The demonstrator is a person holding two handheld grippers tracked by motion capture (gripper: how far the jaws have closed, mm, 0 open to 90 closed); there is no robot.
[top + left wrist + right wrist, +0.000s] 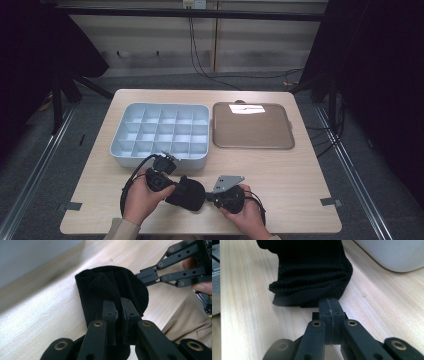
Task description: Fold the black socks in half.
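A black folded cloth (186,193) lies on the tabletop (300,175) near the front edge, between the two hands, its long axis running toward the divided tray (159,131). The left claw (119,312) is clenched on a fold of it from the left. The right claw (329,308) is pressed closed at its right edge, apparently pinching a thin hem.

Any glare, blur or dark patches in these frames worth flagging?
High view: a bright glare patch on the brown tray, and both side edges fall into darkness. Left gripper view: the black cloth loses detail in shadow. Right gripper view: the near tongs look soft.
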